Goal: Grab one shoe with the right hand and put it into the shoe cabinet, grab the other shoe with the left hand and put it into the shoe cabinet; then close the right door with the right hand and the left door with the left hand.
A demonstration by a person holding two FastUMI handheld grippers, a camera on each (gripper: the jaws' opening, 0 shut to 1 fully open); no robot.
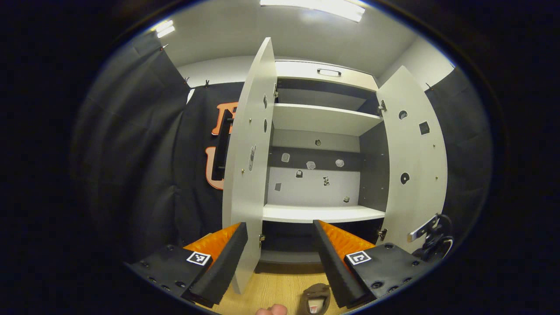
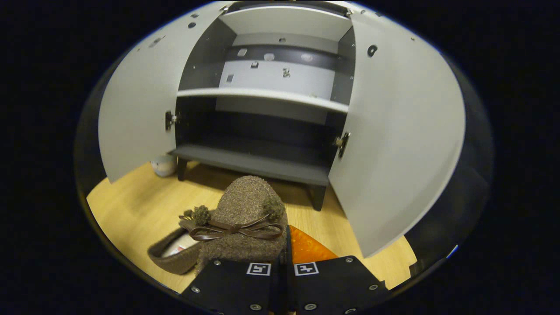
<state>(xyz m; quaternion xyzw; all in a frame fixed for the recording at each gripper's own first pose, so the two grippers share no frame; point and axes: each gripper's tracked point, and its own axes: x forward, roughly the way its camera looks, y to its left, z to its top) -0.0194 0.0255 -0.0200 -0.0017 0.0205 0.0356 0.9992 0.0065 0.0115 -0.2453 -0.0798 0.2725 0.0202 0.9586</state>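
My right gripper (image 2: 286, 234) is shut on the edge of a brown fuzzy shoe (image 2: 245, 210) with a brown ribbon bow, held just in front of the shoe cabinet's dark bottom shelf (image 2: 253, 162). The second brown shoe (image 2: 173, 256) lies on the wooden floor to its left, opening upward; the left gripper view shows the same shoe (image 1: 316, 301) at the bottom edge. My left gripper (image 1: 280, 225) stands open with nothing between its fingers, facing the open cabinet (image 1: 323, 214). The left door (image 1: 247, 166) and the right door (image 1: 415, 162) are both swung wide.
A small pale round object (image 2: 164, 165) sits on the floor by the cabinet's left leg. A fingertip (image 1: 271, 309) shows at the bottom edge. The right door's metal handle (image 1: 422, 228) sticks out with a black cabled thing beside it. The light wooden floor (image 2: 131, 205) stretches before the cabinet.
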